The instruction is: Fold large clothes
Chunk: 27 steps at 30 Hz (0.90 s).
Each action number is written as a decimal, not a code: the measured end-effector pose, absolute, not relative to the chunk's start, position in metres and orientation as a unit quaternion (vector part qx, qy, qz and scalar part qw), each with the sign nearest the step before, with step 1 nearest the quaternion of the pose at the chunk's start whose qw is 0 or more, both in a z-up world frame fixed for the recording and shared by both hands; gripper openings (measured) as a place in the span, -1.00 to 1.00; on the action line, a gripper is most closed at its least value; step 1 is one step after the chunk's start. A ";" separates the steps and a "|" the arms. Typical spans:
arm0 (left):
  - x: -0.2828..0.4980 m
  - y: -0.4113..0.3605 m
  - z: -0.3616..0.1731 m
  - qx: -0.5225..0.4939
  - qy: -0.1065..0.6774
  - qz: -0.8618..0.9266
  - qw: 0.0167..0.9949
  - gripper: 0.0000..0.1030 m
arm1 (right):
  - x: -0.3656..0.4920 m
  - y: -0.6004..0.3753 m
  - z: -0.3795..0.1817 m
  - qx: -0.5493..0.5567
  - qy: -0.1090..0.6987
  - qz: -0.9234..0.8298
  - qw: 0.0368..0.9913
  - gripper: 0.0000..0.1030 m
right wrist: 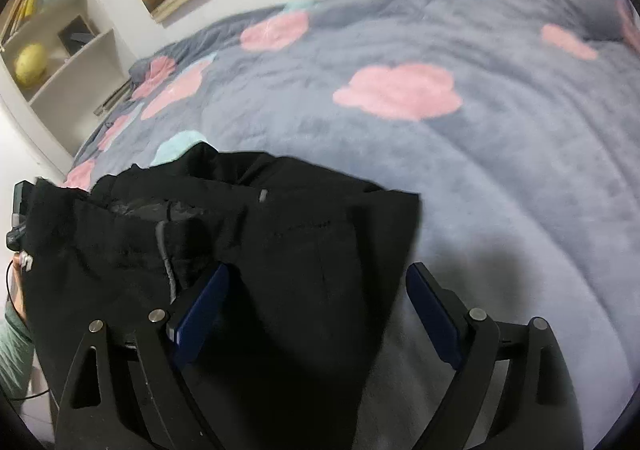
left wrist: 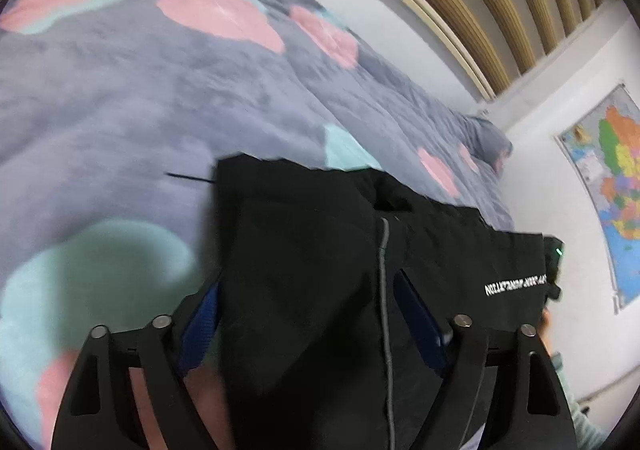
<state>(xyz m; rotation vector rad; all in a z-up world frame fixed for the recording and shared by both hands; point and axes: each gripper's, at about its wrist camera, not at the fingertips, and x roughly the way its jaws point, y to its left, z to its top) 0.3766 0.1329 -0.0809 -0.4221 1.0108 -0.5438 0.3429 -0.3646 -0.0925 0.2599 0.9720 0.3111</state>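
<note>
Black garment on flowered blanket; both grippers' jaws spread, gripping nothing

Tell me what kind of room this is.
Most likely a bedroom. A bed covered by a grey blanket with pink and teal patches fills both views, a wall map hangs at one side, and a white bookshelf stands at the other. Black clothing lies on the bed.

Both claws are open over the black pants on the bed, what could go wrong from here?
1. The black pants lie bunched at the waistband, so a fold may lock in wrinkles.
2. The left claw could pinch only the top layer.
3. The right claw straddles the pants' edge and may also grab the fleece blanket.
</note>
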 end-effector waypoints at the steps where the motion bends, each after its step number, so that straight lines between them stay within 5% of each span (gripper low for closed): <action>1: 0.378 0.127 -0.082 -0.177 0.482 -0.239 0.824 0.18 | 0.347 -0.363 -0.096 0.126 0.468 0.152 0.862 0.78; 3: 0.381 0.119 -0.085 -0.143 0.500 -0.215 0.827 -0.26 | 0.350 -0.358 -0.098 0.125 0.463 0.154 0.864 0.70; 4: 0.379 0.115 -0.085 -0.136 0.498 -0.215 0.829 -0.48 | 0.349 -0.357 -0.096 0.122 0.459 0.150 0.867 0.30; 5: 0.375 0.113 -0.080 -0.127 0.488 -0.212 0.837 -0.57 | 0.346 -0.355 -0.092 0.121 0.448 0.154 0.873 -0.35; 8: 0.360 0.109 -0.063 -0.099 0.460 -0.192 0.861 -0.75 | 0.330 -0.348 -0.078 0.088 0.428 0.140 0.888 -0.62; 19: 0.347 0.105 0.050 -0.120 0.309 -0.167 0.929 -0.82 | 0.314 -0.356 0.042 0.021 0.296 -0.002 0.955 -0.76; 27: 0.457 0.088 -0.026 -0.118 0.412 -0.076 0.900 -0.81 | 0.426 -0.349 -0.047 0.005 0.435 -0.089 0.896 -0.76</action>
